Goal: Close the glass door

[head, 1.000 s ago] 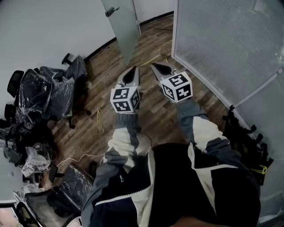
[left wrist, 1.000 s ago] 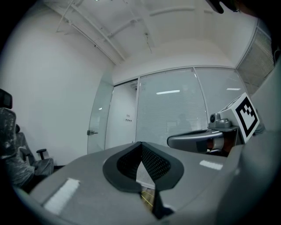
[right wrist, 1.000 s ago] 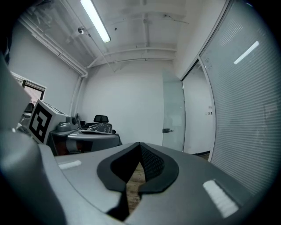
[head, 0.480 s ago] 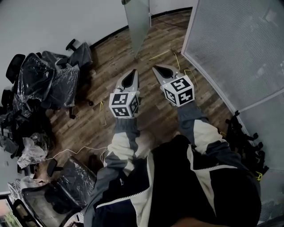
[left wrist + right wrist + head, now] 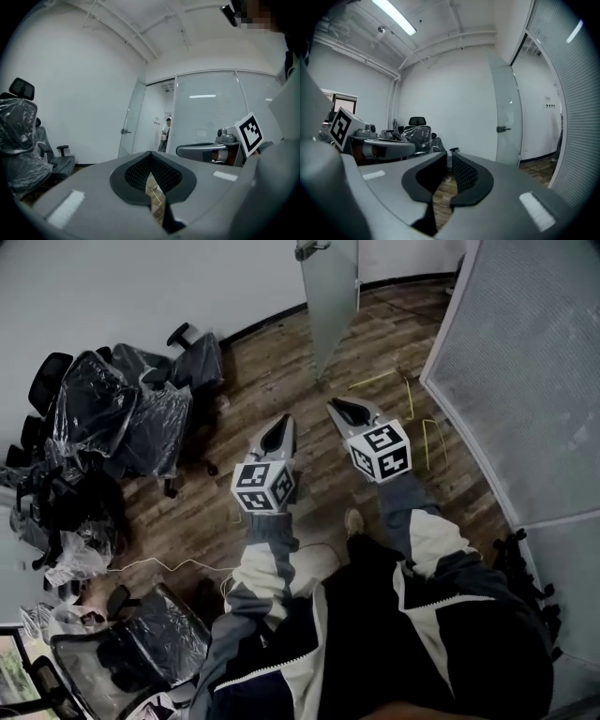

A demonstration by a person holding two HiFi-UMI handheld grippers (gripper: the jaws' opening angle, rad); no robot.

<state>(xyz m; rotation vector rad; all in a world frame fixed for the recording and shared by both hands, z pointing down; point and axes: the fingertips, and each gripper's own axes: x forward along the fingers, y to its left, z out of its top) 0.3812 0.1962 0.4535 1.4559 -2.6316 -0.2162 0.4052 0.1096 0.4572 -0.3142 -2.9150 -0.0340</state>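
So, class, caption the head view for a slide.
Left gripper and right gripper point toward the open glass door across a wood floor; the right's empty jaws have just been opening.

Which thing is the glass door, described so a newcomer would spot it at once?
Start at the frosted partition wall on the head view's right and look left toward the white wall. The glass door stands open between them, a tall translucent panel; only it carries a small metal handle.
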